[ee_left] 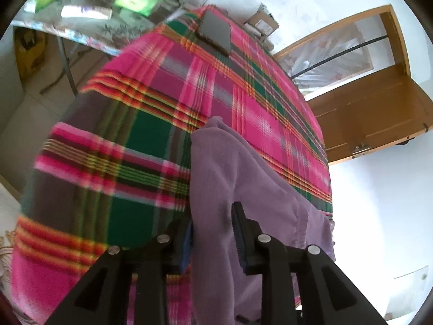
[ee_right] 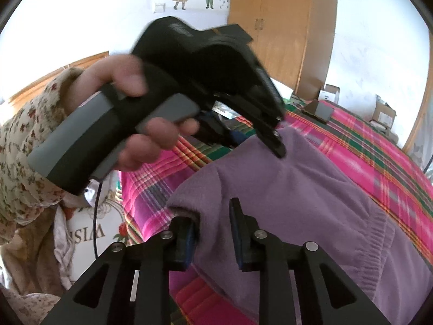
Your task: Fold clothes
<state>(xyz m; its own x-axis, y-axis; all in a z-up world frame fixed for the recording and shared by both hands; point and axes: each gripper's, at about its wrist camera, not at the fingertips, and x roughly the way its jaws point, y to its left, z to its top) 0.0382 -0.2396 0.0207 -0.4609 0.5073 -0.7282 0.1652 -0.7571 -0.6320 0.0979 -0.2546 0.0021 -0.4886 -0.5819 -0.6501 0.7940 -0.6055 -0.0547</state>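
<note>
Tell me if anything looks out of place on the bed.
A dark phone lies on the plaid blanket at the far end, where clothes get folded. The purple sweater is held by both grippers; nothing looks spilled or damaged.

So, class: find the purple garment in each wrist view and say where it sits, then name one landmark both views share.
Left wrist view: the purple garment runs from centre to bottom, gripped between the left gripper fingers.
Right wrist view: it fills the lower right, its near edge pinched by the right gripper; the left gripper grips its far edge.
Shared landmark: the dark flat device on the pink plaid blanket.
</note>
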